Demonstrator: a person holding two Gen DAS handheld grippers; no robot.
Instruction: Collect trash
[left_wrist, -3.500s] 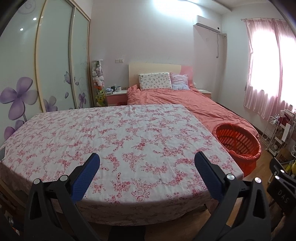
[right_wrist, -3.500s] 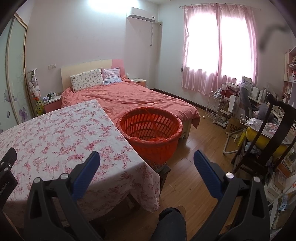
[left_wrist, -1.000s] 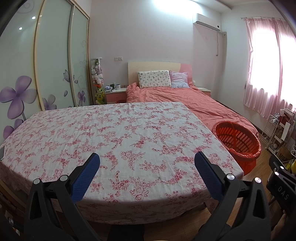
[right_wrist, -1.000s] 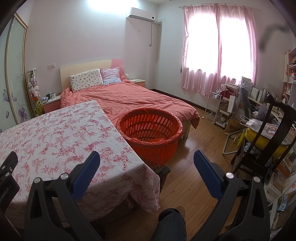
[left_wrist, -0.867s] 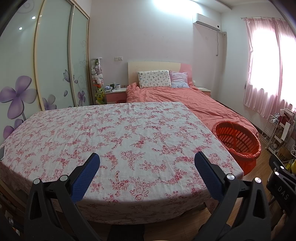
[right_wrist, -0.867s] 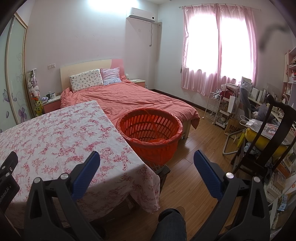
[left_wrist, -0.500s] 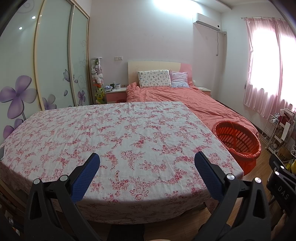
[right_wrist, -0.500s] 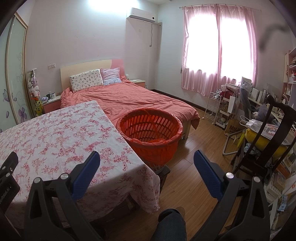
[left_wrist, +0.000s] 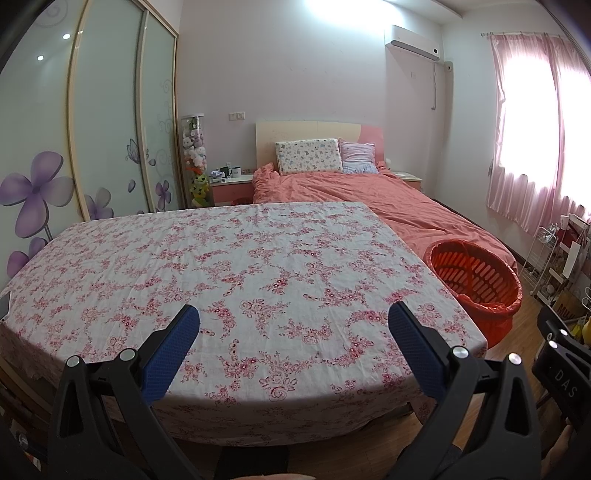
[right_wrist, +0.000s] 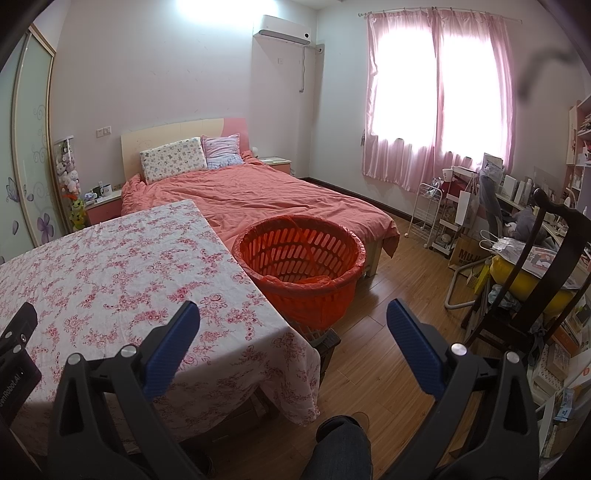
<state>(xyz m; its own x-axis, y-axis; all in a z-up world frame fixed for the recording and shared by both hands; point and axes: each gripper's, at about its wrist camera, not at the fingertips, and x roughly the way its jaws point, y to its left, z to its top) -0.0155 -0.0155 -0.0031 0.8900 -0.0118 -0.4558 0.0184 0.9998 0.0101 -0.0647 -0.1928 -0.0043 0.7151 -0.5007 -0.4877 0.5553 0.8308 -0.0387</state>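
Worktop (left_wrist: 236, 258) under floral cloth, orange basket (right_wrist: 301, 291) at its 3 o'clock; left tool (left_wrist: 293, 328) and right tool (right_wrist: 293, 326) both gape wide, holding nothing

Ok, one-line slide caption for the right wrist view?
Open right tool hovers over the floral-clothed table corner, facing an orange slotted plastic basket beside the bed.

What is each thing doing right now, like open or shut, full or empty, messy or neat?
left gripper: open, holding nothing.
right gripper: open, holding nothing.
orange basket: upright beside the table, lined with a bag, looks empty.
flowery tablecloth: spread flat, no trash showing on it.
bed: made, cover a bit wrinkled.
pink curtains: drawn shut, light shining through.
wardrobe doors: shut.
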